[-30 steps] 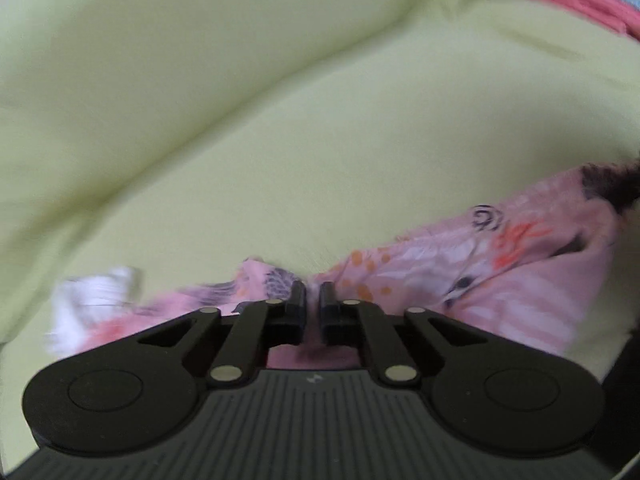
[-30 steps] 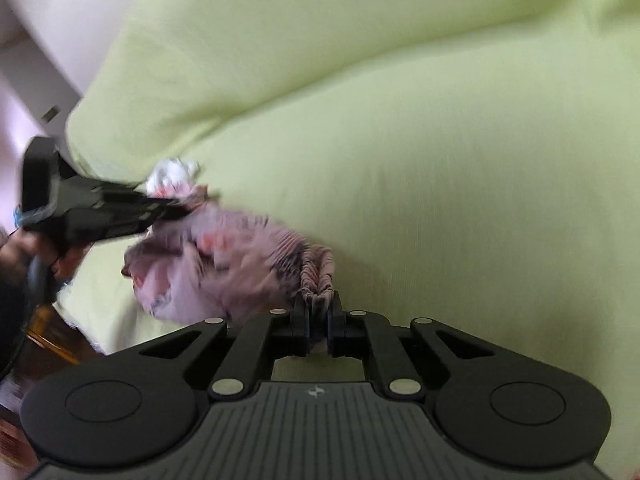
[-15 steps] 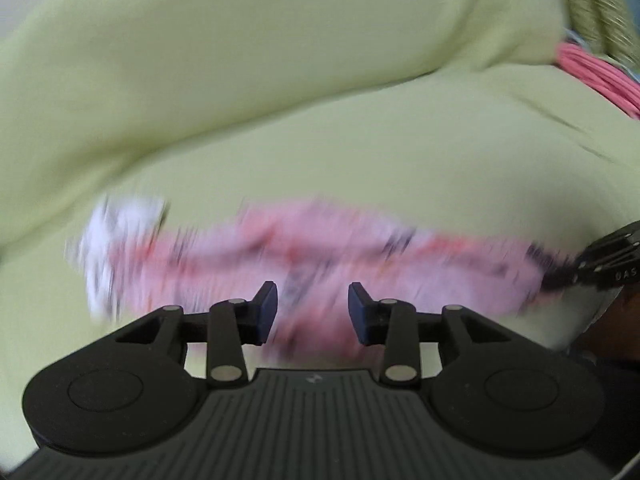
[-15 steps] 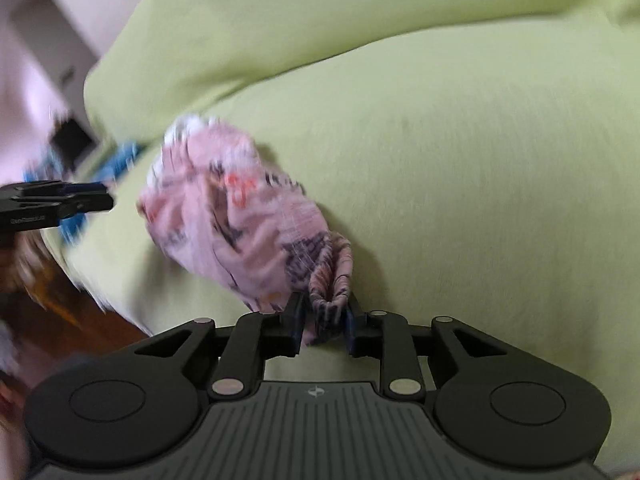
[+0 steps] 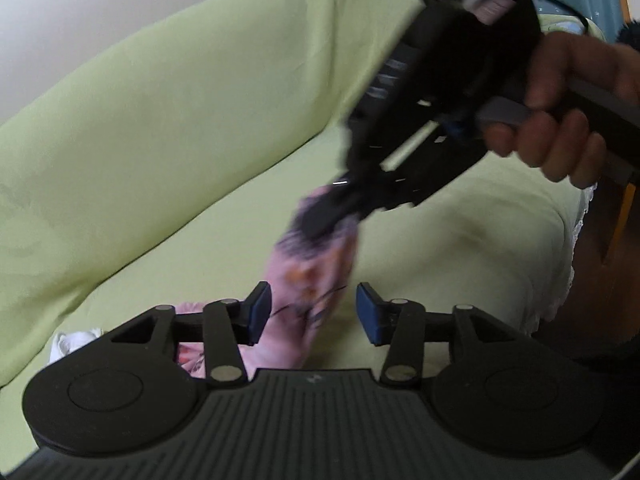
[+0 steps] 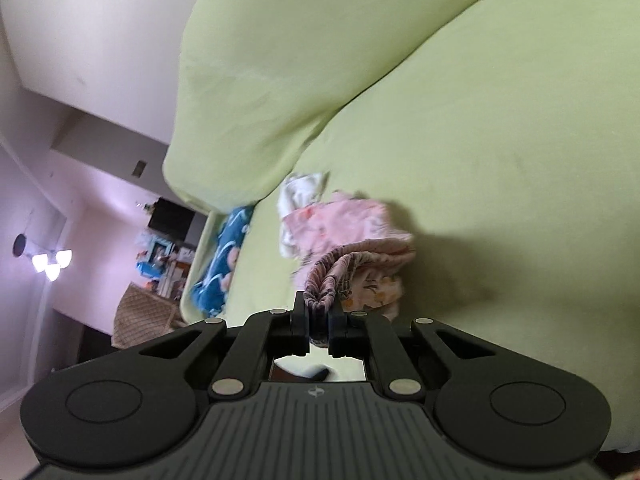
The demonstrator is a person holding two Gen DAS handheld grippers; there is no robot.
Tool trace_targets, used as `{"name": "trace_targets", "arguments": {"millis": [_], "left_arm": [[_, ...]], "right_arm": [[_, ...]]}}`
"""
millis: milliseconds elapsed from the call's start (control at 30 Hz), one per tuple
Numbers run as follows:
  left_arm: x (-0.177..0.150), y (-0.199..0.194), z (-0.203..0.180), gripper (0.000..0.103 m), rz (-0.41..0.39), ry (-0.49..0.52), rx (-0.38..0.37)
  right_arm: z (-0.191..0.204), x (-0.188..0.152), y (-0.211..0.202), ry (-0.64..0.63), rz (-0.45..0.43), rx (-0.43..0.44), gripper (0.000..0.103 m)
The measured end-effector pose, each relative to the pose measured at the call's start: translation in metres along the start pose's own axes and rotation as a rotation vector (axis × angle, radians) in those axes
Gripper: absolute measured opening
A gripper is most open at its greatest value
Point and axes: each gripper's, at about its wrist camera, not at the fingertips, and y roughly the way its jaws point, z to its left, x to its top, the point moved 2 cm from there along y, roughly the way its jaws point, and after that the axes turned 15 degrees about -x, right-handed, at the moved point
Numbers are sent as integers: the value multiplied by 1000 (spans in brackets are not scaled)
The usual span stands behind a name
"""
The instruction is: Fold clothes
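Two grippers over one pink patterned garment [image 6: 352, 236] on a green-covered sofa [image 6: 500, 128].

Right gripper [image 6: 319, 322]: jaws clenched on a gathered edge of the garment, lifting that end; the remainder lies bunched on the seat, a white piece [image 6: 302, 190] of cloth just beyond it. Left gripper [image 5: 308, 312]: jaws spread, gripping nothing; the raised fabric hangs between its fingers, contact not determinable. Right hand [image 5: 560, 108] grips the tool's handle. Blue printed cloth [image 6: 222, 264] lies at the seat's far edge.
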Motion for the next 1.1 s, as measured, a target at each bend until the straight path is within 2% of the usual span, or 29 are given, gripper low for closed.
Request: {"name": "trace_targets", "arguments": {"millis": [67, 100, 133, 167, 233, 300, 333, 400, 467, 600, 667, 733, 767, 933, 1000, 1067, 1100], "left_arm": [[-1, 4, -1, 45, -7, -10, 54], [-1, 6, 1, 41, -16, -27, 75], [-3, 5, 5, 15, -31, -70, 85], [-7, 1, 11, 4, -47, -120, 104], [-18, -15, 27, 4, -80, -195, 159], [-35, -42, 51, 4, -83, -260, 269], [-47, -57, 70, 4, -80, -331, 303], [-70, -85, 107, 4, -67, -468, 369], [-88, -101, 137, 3, -36, -528, 429], [-101, -101, 171, 4, 3, -536, 461], [-103, -100, 186, 4, 8, -538, 469], [-100, -99, 197, 4, -1, -525, 480], [-99, -100, 201, 4, -9, -512, 486], [-89, -113, 212, 4, -22, -393, 511], [-92, -115, 212, 4, -6, -362, 530], [-88, -114, 217, 4, 16, -343, 552], [-87, -115, 220, 4, 24, -341, 561]], "right_arm": [[9, -4, -6, -14, 17, 27, 9], [13, -4, -8, -25, 26, 39, 9], [19, -5, -11, -38, 33, 53, 14], [26, -7, -12, -57, 40, 61, 17], [43, -11, -8, -113, 47, 84, 39], [56, -13, -8, -155, 44, 128, 51], [60, -13, -8, -174, 35, 142, 52], [63, -11, -7, -219, -7, 128, 52], [60, -9, -4, -313, -70, 39, 52], [61, -21, 38, -678, -210, -272, 54], [62, -33, 66, -847, -254, -360, 53], [62, -42, 92, -964, -302, -421, 52], [63, -45, 101, -1004, -325, -431, 52], [77, -55, 145, -1157, -403, -372, 53], [87, -64, 167, -1279, -458, -410, 57], [91, -66, 184, -1383, -502, -460, 49], [91, -61, 188, -1399, -492, -466, 19]]}}
